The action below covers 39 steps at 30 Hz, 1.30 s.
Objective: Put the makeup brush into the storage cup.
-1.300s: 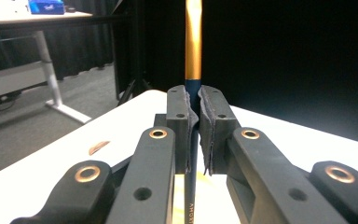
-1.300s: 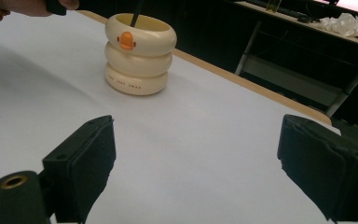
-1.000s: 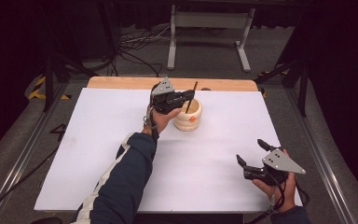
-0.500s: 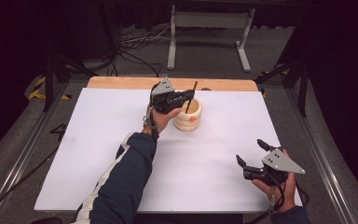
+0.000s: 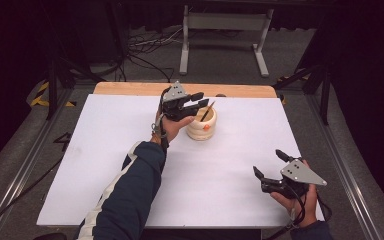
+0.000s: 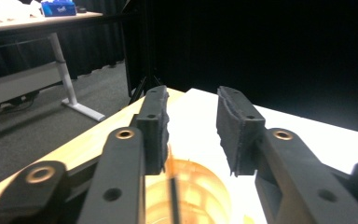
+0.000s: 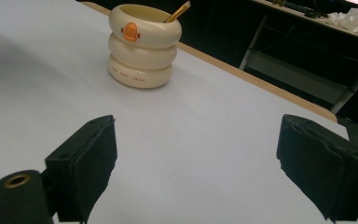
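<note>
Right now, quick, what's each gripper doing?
Left gripper: open, over the cup with the stick.
Right gripper: open, holding nothing.

Bright table, dark bkgd, blurry close-ups.

Glossy cream ceramic-looking pot (image 7: 144,45), matt white table cover (image 5: 230,165), bare wooden table edge (image 5: 130,89).

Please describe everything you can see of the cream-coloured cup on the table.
The cream cup looks like three stacked rounded rings, glossy like ceramic or plastic. It has an orange mark near the rim and small orange lettering on the lowest ring. It stands upright on the white table, towards the far edge. A thin stick leans inside it.
</note>
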{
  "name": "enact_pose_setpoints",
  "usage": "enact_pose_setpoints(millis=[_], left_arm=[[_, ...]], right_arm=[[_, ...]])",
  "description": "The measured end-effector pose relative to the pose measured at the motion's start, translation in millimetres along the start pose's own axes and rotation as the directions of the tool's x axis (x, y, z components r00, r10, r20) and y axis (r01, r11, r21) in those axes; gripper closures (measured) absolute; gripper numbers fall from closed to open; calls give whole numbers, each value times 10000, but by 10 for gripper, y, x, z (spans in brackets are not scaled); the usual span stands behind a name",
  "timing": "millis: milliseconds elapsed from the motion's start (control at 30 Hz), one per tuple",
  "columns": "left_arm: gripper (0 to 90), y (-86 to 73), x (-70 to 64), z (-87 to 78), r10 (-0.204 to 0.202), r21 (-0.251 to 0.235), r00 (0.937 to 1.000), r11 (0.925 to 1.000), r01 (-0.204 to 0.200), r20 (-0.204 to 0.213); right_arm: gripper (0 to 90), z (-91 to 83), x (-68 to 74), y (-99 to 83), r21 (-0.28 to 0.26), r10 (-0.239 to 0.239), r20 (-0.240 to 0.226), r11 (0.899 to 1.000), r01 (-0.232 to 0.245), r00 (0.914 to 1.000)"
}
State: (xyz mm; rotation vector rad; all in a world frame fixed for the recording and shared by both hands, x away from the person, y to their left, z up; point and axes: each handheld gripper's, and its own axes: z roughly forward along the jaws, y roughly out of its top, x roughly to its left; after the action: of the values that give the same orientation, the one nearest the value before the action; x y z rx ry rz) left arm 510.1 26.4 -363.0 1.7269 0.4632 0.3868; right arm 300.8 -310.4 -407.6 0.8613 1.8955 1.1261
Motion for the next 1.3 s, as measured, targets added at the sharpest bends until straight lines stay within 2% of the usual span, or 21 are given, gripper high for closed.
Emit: enact_pose_setpoints(millis=[67, 200, 333, 400, 500, 667, 700, 733, 833, 867, 967, 1067, 1167, 1300], left_arm=[[585, 25, -11, -20, 132, 52, 9999, 9999, -132, 13], [481, 80, -48, -66, 193, 36, 9992, 9998, -192, -361], [416, 134, -93, -116, 638, 150, 9963, 9979, -630, -574], [361, 160, -123, -139, 956, 324, 9925, 9951, -933, -768], [243, 188, -148, -160, 1165, 475, 9895, 9925, -1128, -850], [155, 202, -168, -198, 1281, 543, 9879, 9908, -1237, -871], [133, 203, -178, -207, 1375, 632, 9864, 9892, -1322, -899], [112, 199, -201, -214, 1650, 926, 9808, 9835, -1556, -1042], [85, 188, -214, -248, 1627, 756, 9830, 9848, -1565, -853], [76, 185, -222, -265, 1444, 545, 9861, 9886, -1402, -825], [42, 188, -227, -283, 1426, 495, 9865, 9891, -1389, -807], [34, 192, -247, -312, 1680, 552, 9832, 9849, -1643, -711], [33, 195, -266, -341, 1647, 485, 9839, 9857, -1616, -689], [33, 202, -282, -361, 1800, 564, 9808, 9828, -1761, -750]], right_arm=[[129, -2, 6, 4, 3, -10, -1, 10000, 10, 10000], [129, 2, 12, 6, 25, -6, -22, 10000, 6, 10000], [129, 13, 17, 8, 47, -46, -44, 10000, 46, 10000], [129, 12, 19, 10, 54, -55, -43, 10000, 55, 10000], [129, 12, 24, 14, 57, -42, -42, 10000, 43, 10000], [129, 12, 32, 17, 82, -92, -57, 9999, 92, 9999], [129, 12, 31, 17, 77, -70, -64, 9999, 70, 10000], [129, 12, 30, 16, 87, -76, -58, 9999, 77, 10000], [129, 17, 33, 14, 93, -103, -59, 9999, 104, 9999], [129, 18, 34, 15, 93, -124, -48, 9999, 125, 9999], [129, 19, 39, 16, 94, -129, -70, 9999, 130, 9999], [129, 19, 39, 16, 92, -122, -62, 9999, 123, 9999], [129, 21, 39, 16, 106, -127, -75, 9999, 128, 9999], [129, 24, 47, 18, 134, -167, -97, 9998, 168, 9998]])
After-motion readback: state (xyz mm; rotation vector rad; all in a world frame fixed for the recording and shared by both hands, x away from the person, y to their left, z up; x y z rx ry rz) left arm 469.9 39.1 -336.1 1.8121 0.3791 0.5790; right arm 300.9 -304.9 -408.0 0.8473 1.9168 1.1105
